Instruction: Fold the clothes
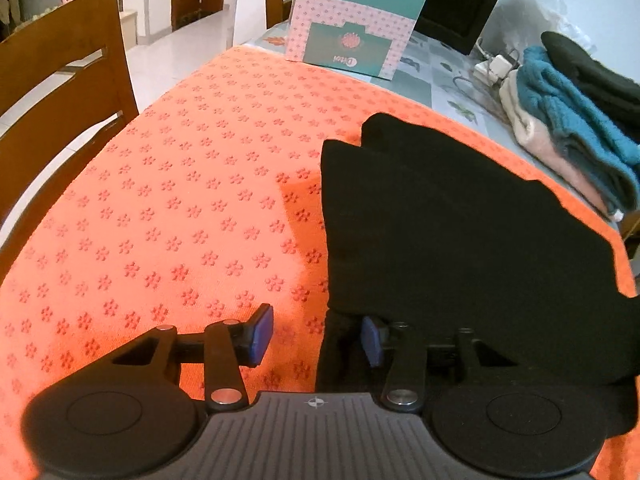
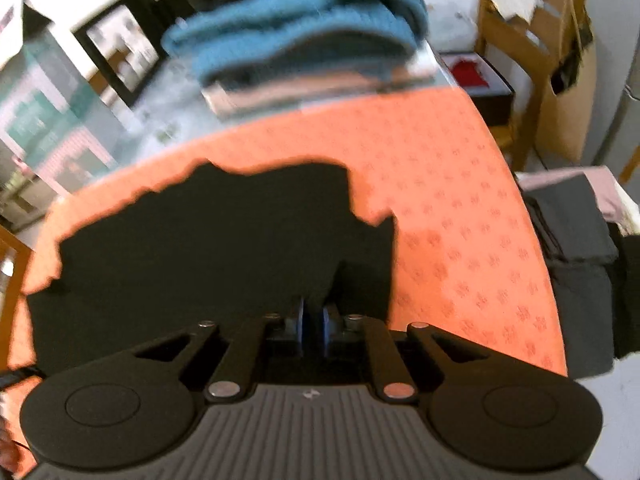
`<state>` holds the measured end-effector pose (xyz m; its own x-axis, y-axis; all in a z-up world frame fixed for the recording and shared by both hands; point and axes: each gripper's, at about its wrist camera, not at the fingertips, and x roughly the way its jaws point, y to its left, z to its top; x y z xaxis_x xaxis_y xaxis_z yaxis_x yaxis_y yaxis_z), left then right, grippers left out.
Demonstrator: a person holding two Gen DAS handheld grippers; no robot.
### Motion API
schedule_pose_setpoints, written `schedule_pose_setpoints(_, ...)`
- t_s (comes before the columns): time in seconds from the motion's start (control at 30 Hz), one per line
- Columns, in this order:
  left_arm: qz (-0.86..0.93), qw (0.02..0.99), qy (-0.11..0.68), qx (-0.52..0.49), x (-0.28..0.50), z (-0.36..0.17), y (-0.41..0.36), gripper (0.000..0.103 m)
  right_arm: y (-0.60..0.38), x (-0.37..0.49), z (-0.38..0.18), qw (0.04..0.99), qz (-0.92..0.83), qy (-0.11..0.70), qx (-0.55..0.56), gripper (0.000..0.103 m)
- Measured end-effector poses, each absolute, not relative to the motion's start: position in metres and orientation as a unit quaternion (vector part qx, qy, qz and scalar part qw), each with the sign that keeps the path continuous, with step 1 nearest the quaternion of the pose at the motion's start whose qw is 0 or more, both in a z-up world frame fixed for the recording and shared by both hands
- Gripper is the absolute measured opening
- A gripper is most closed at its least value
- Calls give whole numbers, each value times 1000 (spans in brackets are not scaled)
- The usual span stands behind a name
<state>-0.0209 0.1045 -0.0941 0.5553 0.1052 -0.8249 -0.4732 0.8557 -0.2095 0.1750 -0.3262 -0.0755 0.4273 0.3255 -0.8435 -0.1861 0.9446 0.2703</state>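
The black garment (image 1: 460, 232) lies flat on the orange mat (image 1: 180, 200) that covers the table, on the side of the mat nearest the stack of folded clothes (image 1: 568, 132), well short of the teal and pink boxes (image 1: 352, 32) at the far end.

The left claw (image 1: 316, 338) is at the garment's near left corner, jaws standing apart. One blue pad (image 1: 262, 332) is out over bare mat; the other sits at the black hem. Nothing is pinched there, as far as I can see.

The right claw (image 2: 314, 330) is down on the garment's near edge close to its right side, pads (image 2: 298, 328) drawn nearly together with only a thin slit between them. Black on black, so whether cloth is actually caught in that slit I cannot tell.

My read is that this is the grab before a fold. To do it well, the left claw should get its outer pad under or against the hem so that both pads bite on cloth, taking every layer at that corner. Both corners should then lift level, carrying the near edge away toward the far edge and lining it up square. The risk is a one-sided lift that drags the garment crooked across the mat.
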Motion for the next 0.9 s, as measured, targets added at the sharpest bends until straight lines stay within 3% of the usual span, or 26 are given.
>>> schedule_pose_setpoints(0.13, 168, 862, 436, -197, -38, -80, 106, 50, -343, 161, -72, 847, 140, 506, 86, 31)
schedule_pose_setpoints(0.47, 139, 899, 392, -141, -22, -46, 99, 48, -344, 150, -81, 835, 147, 523, 86, 31)
schedule_pose_setpoints(0.9, 112, 897, 423, -57, 43, -75, 77, 42, -307, 150, -54, 869, 175, 463, -16, 31)
